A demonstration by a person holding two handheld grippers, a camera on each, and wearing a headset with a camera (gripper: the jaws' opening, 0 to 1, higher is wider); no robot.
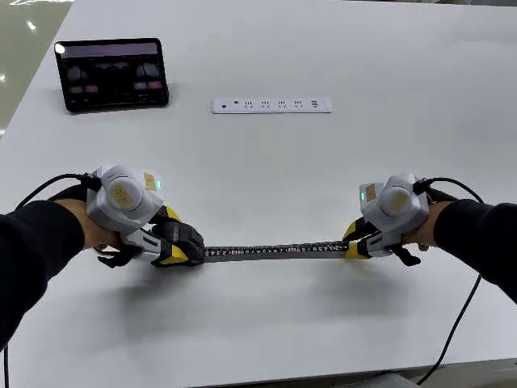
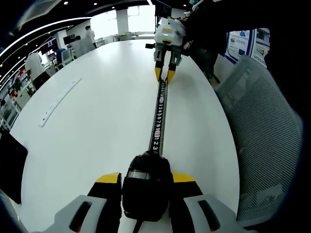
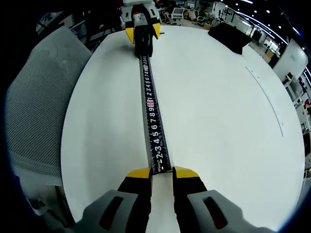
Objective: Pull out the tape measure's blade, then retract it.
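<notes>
Desk: While its blade (image 3: 151,116) is drawn out, where is the tape measure (image 2: 146,187)?

Operator: Near the table's (image 1: 266,178) front edge: my left tongs (image 2: 146,177) are clamped on its black case, my right tongs (image 3: 161,173) pinched on the blade's tip. Numbered blade runs straight between them; a power strip (image 1: 271,105) and tablet (image 1: 112,73) lie well beyond.

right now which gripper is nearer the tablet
Left. The left gripper, clamping the tape measure case, sits on the tablet's side; the right gripper grips the blade tip farther away.
</notes>
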